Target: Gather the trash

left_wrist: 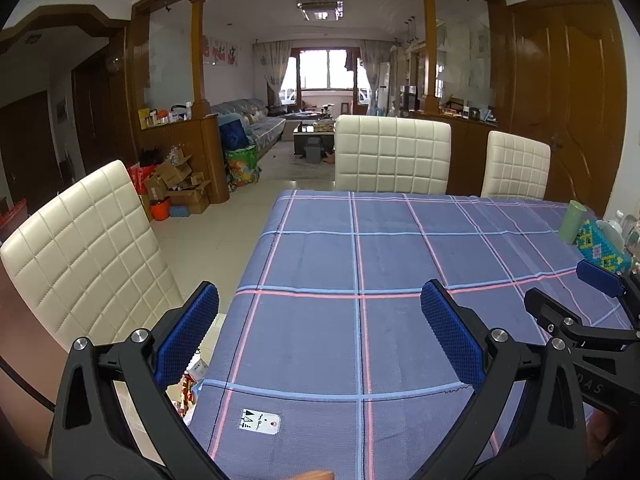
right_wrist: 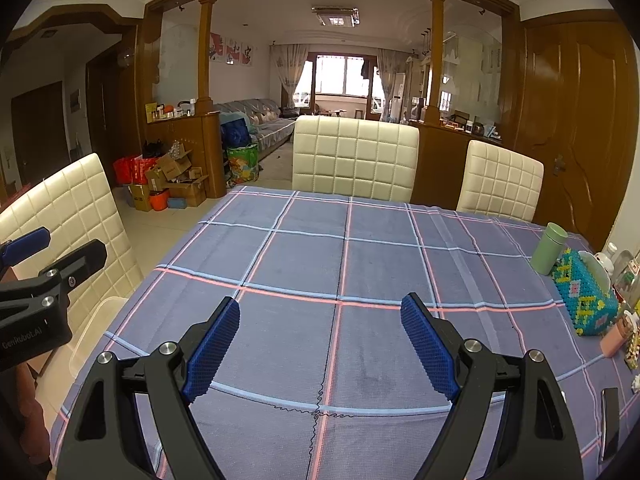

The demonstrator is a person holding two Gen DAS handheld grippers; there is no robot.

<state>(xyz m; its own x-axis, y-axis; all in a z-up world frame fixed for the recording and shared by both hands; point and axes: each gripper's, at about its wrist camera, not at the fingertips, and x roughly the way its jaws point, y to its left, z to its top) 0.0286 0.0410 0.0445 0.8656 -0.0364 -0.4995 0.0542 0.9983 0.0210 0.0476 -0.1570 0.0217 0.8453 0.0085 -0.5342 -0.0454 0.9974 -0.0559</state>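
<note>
My left gripper (left_wrist: pixel 320 332) is open and empty above the near left part of the table with its blue plaid cloth (left_wrist: pixel 400 264). My right gripper (right_wrist: pixel 320 344) is open and empty above the near middle of the same cloth (right_wrist: pixel 340 264). A small white tag (left_wrist: pixel 260 422) lies on the cloth close below the left gripper. Colourful wrappers and a small white carton (left_wrist: pixel 192 380) show off the table's left edge, beside the left finger. The right gripper also shows at the right edge of the left wrist view (left_wrist: pixel 568 304); the left one shows at the left edge of the right wrist view (right_wrist: pixel 52 252).
Cream quilted chairs stand at the left side (left_wrist: pixel 88 256) and the far side (left_wrist: pixel 392 152) (right_wrist: pixel 500 180). At the right edge stand a green cup (right_wrist: pixel 548 248), a beaded tissue box (right_wrist: pixel 588 300), a pink item (right_wrist: pixel 616 338) and bottles (right_wrist: pixel 624 272). A dark phone (right_wrist: pixel 610 424) lies near right.
</note>
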